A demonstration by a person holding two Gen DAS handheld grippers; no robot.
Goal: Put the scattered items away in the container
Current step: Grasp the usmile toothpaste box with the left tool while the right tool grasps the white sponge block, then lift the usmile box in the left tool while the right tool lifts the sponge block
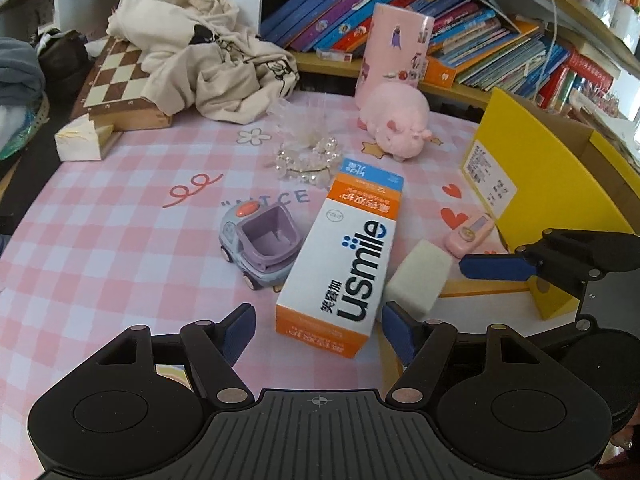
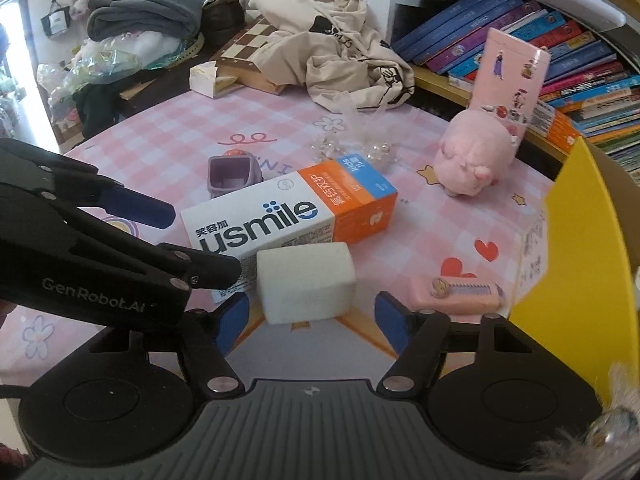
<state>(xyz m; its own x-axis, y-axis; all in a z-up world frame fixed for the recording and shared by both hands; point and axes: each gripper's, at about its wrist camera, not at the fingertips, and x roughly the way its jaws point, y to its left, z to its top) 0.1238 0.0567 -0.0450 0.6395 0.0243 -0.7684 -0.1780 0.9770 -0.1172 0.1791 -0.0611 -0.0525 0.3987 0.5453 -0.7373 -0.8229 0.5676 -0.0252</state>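
A white and orange usmile box [image 1: 344, 256] lies flat on the pink checked cloth, its near end between the open fingers of my left gripper [image 1: 318, 326]. A white foam block [image 1: 418, 278] lies right of it and sits just ahead of my open, empty right gripper [image 2: 312, 318], as the right wrist view [image 2: 306, 282] shows. A purple toy car [image 1: 258, 240], a pink toy phone [image 1: 470, 236], a pink plush pig [image 1: 396, 122] and a bead ornament [image 1: 306, 158] lie around. The yellow cardboard container [image 1: 532, 168] stands at the right.
A chessboard box [image 1: 120, 84] under a cream cloth bag [image 1: 208, 60] and a tissue pack [image 1: 80, 140] sit at the back left. A pink stickered box [image 1: 394, 46] stands behind the pig. Rows of books [image 1: 460, 24] fill the shelf behind.
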